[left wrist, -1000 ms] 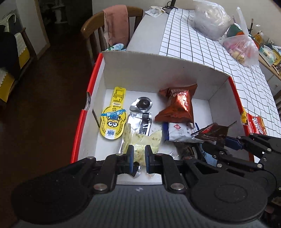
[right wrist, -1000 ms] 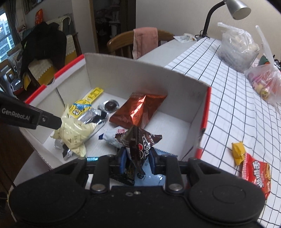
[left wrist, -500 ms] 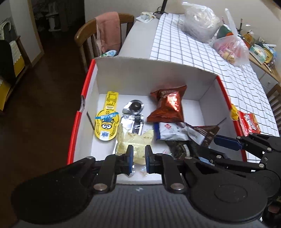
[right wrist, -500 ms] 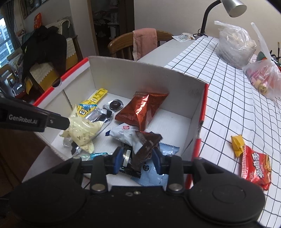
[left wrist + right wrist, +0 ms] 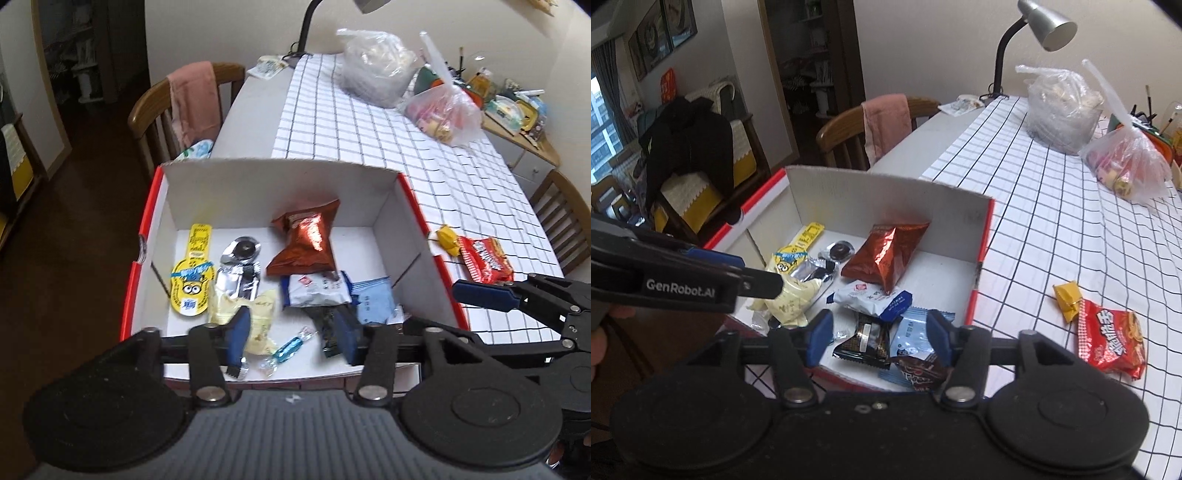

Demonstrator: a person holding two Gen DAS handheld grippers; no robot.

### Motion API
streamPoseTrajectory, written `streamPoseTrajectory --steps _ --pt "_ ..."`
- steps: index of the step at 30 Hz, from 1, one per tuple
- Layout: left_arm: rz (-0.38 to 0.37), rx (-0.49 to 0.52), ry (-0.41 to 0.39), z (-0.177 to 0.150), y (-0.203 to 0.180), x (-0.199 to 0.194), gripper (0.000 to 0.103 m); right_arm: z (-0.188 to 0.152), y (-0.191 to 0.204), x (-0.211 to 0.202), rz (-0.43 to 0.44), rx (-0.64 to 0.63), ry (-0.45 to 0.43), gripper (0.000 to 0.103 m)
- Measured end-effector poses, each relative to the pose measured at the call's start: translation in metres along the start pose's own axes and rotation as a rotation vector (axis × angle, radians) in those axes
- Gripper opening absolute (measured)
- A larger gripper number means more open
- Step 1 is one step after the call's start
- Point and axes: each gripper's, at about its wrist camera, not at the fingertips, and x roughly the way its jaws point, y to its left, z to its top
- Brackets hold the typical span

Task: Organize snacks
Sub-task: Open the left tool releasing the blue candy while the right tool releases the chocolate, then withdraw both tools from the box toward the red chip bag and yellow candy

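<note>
Over the near edge of the box [image 5: 388, 177], both grippers are held with their jaws spread and nothing pinched: the left gripper [image 5: 291, 332] has just been opening above the pale yellow pouch [image 5: 258, 314], and the right gripper [image 5: 877, 332] has just been opening above the dark wrapper [image 5: 916, 373], both packets now lying loose at the near end of the box floor. Farther into the box, a copper bag [image 5: 306, 240], a white-and-blue packet [image 5: 314, 291], a yellow minion card [image 5: 192, 280] and a silver pouch [image 5: 240, 266] are seen, and a small blue candy [image 5: 291, 345] lies by the near wall. Outside the box, to its right on the checked cloth [image 5: 369, 129], a red bag [image 5: 1112, 339] and a small yellow packet [image 5: 1067, 299] are left to be gathered. These are judged light, soft and crinkly, with slick film that may slide between pads, so a crimped seam or flat corner is best taken, not the puffed middle. Whether the red bag holds brittle pieces cannot be told, so a gentle pinch is advised.
</note>
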Motion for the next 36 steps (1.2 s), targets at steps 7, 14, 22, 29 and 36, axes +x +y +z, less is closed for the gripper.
streamPoseTrajectory --steps 7,14,22,29,36 --pt "-0.025 0.047 -0.035 0.001 -0.023 -0.012 0.066 -0.005 -0.015 -0.028 -0.02 0.03 -0.047 0.072" --pt "-0.054 0.081 -0.043 0.005 -0.055 -0.01 0.074 -0.016 -0.045 -0.052 -0.057 0.065 -0.077 0.082" --pt "-0.093 0.079 -0.03 0.01 -0.105 0.004 0.078 -0.03 -0.099 -0.074 -0.085 0.107 -0.093 0.094" --pt "-0.135 0.053 -0.027 0.017 -0.153 0.023 0.087 -0.04 -0.152 -0.082 -0.09 0.094 -0.082 0.101" --pt "-0.144 0.004 0.039 0.027 -0.192 0.057 0.094 -0.045 -0.199 -0.073 -0.072 0.068 -0.037 0.102"
